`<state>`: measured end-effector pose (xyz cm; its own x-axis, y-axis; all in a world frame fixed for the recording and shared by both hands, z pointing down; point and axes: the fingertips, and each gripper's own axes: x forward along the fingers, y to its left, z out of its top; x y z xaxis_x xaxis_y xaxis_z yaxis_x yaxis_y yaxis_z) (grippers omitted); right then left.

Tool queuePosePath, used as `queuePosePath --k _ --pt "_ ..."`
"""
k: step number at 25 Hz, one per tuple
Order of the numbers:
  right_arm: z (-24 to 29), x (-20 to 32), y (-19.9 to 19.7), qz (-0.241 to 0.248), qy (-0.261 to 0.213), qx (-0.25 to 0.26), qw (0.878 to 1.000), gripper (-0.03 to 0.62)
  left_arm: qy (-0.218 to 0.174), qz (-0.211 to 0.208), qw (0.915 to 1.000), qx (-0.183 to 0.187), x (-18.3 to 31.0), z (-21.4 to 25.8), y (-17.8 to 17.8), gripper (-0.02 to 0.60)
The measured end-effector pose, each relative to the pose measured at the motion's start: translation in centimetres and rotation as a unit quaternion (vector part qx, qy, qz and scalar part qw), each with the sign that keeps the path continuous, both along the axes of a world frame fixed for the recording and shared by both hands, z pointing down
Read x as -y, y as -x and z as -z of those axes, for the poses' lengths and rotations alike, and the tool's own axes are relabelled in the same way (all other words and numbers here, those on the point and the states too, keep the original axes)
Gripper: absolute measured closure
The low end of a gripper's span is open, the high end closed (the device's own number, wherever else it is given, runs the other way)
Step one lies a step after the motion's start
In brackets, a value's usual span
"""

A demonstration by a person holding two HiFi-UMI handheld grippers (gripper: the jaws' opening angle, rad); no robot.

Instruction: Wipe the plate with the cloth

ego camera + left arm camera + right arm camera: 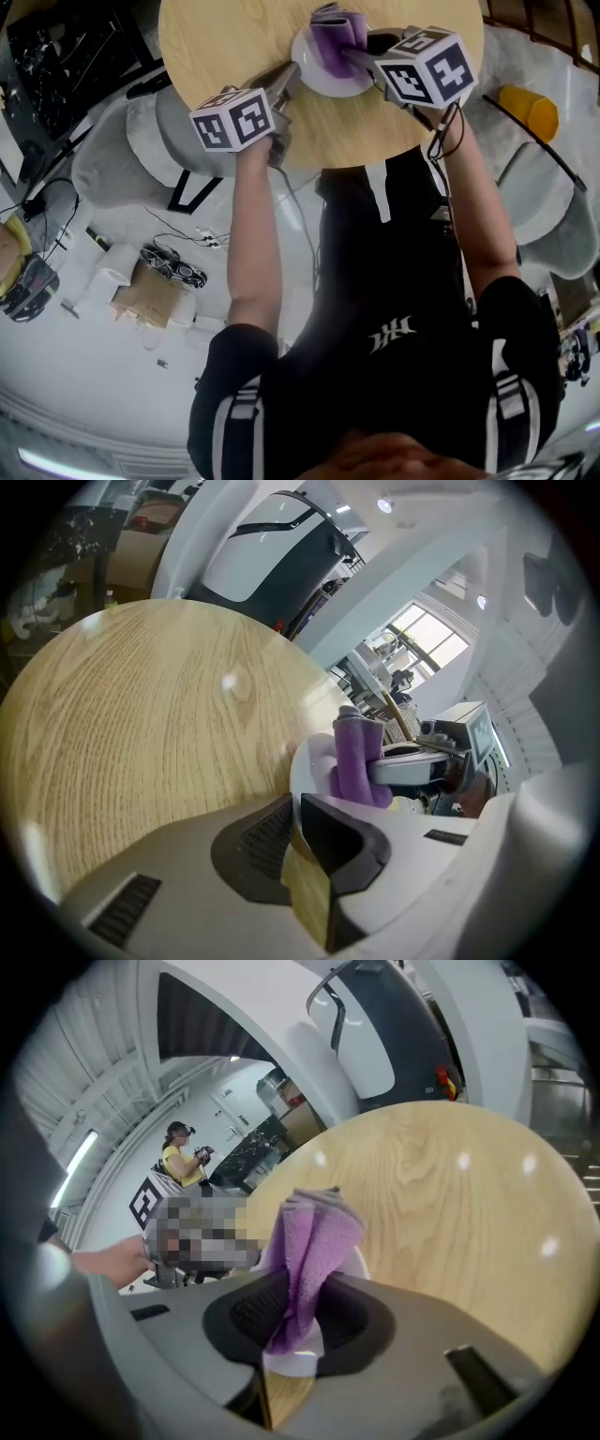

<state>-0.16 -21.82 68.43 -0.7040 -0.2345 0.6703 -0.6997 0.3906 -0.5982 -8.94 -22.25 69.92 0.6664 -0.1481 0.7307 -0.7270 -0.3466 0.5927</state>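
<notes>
One plate (pixel 323 88) on one table (pixel 225 47); my left gripper (pixel 292 81) pinches its near rim, jaws almost together. One purple cloth (pixel 334 37) clamped in my right gripper (pixel 352 54), resting on plate

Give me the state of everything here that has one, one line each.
white plate: flat on the table, rim gripped
purple cloth: bunched, upright on the plate
left gripper: fingers shut on the plate's rim
right gripper: fingers shut on the cloth
</notes>
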Motion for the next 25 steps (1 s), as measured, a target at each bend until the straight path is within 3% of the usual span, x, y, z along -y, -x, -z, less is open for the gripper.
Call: queuePosePath --k 6,10,15,19,22,25 --pt "0.9 -0.9 -6.5 -0.039 -0.001 -0.026 0.999 0.511 0.003 -0.002 1.0000 0.000 -0.4 0.3 -0.6 0.551" --pt "1.9 -0.9 -8.2 -0.058 -0.010 -0.041 0.997 0.511 0.003 0.001 1.0000 0.001 -0.4 0.2 -0.4 0.551" --pt "4.9 -0.2 -3.2 -0.046 -0.032 0.030 0.998 0.511 0.001 0.004 1.0000 0.007 -0.4 0.2 -0.3 0.551" --pt "3.3 -0.7 2.1 -0.018 -0.001 0.063 0.998 0.513 0.002 0.004 1.0000 0.008 -0.6 0.1 -0.5 0.551" --pt "1.6 -1.3 4.2 -0.005 0.025 0.061 0.998 0.513 0.000 0.007 1.0000 0.007 -0.6 0.1 -0.4 0.551" --pt "0.4 -1.6 3.7 0.000 0.029 0.041 0.999 0.511 -0.002 0.006 0.9999 0.008 -0.6 0.1 -0.5 0.551"
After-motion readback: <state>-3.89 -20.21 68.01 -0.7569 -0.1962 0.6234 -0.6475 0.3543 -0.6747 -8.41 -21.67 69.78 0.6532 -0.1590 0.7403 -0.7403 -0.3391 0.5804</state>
